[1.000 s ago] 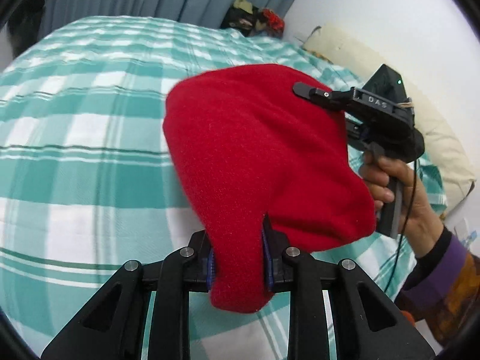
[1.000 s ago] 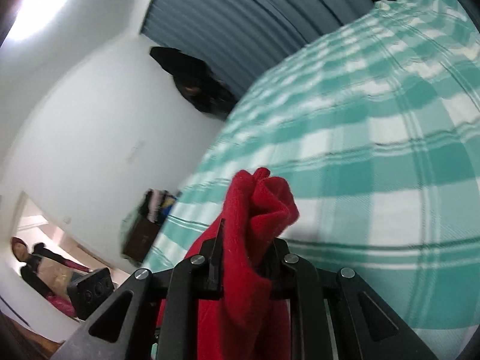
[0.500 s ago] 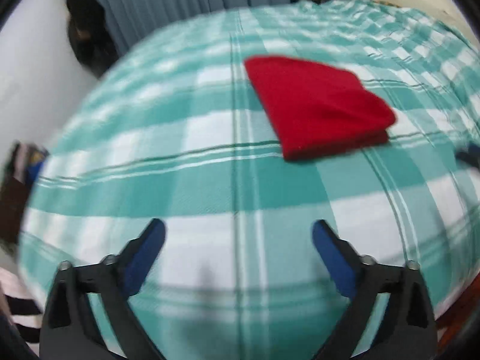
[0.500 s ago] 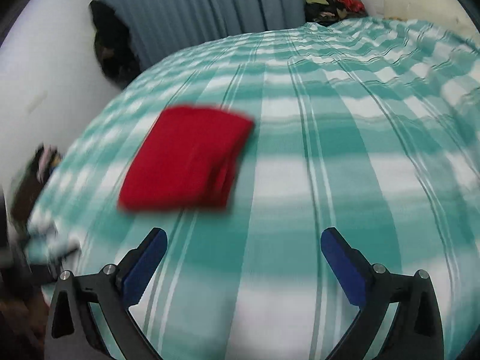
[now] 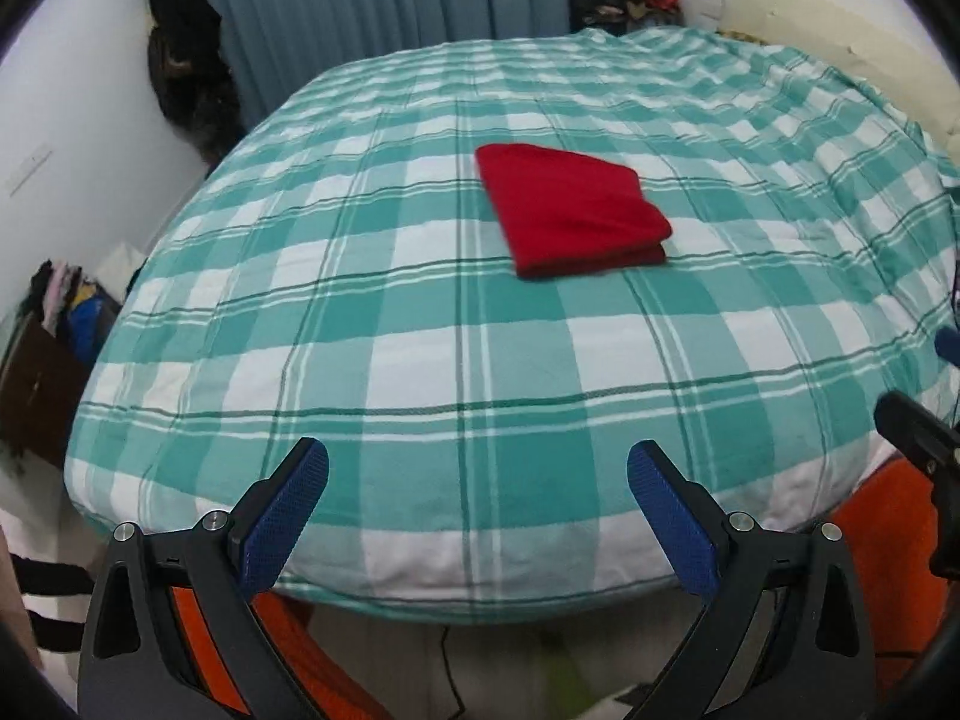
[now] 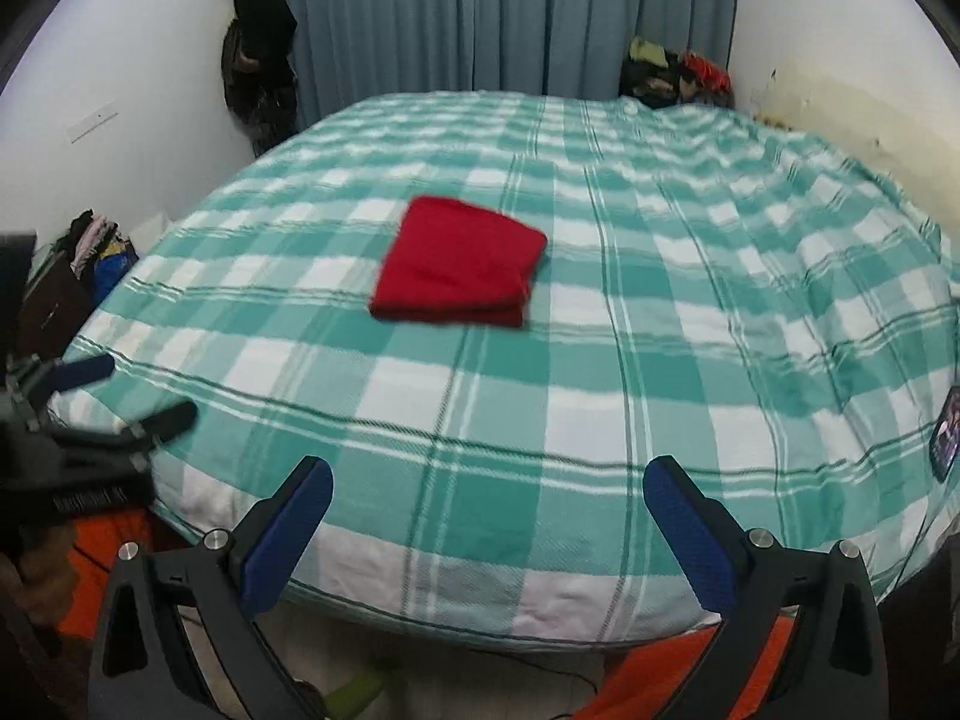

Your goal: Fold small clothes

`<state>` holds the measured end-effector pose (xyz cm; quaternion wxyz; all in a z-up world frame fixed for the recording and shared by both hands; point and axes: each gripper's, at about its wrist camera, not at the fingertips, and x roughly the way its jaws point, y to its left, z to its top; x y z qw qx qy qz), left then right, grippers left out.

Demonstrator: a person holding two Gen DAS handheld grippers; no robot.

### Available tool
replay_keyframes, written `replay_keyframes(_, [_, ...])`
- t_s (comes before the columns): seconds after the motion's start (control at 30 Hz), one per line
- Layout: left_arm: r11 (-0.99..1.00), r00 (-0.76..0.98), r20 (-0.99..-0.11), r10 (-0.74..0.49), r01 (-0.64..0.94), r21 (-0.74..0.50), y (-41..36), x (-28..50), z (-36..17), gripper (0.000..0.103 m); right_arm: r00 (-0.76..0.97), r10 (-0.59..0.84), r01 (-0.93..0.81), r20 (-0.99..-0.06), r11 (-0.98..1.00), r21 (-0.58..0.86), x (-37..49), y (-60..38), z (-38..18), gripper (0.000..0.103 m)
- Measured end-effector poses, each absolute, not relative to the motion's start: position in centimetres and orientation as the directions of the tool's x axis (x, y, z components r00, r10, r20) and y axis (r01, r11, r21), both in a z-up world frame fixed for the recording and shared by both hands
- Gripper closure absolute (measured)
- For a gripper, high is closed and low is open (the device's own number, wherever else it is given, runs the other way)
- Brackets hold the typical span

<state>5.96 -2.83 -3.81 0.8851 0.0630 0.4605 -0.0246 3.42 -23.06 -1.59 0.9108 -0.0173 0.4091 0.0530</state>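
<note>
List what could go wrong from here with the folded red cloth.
1. The red cloth lies folded on the soft checked bedspread; its layered edge could spring open.
2. Both grippers, left and right, are open and back at the bed's near edge, so nothing holds the fold.

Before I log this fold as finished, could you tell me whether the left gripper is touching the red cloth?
Apart. The left wrist view shows the open left gripper at the bed's near edge, with checked bedsheet between it and the red cloth.
</note>
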Motion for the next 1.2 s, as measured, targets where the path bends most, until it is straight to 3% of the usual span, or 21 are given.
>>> replay_keyframes(1.2, [0.986,0.588,-0.808,-0.04,0.154,0.063,-3.6,1.1,-1.0,0.003,0.627,0.085,-0.186,-0.774,0.982,-0.042,-0.2,-19.4,0.8,0.001])
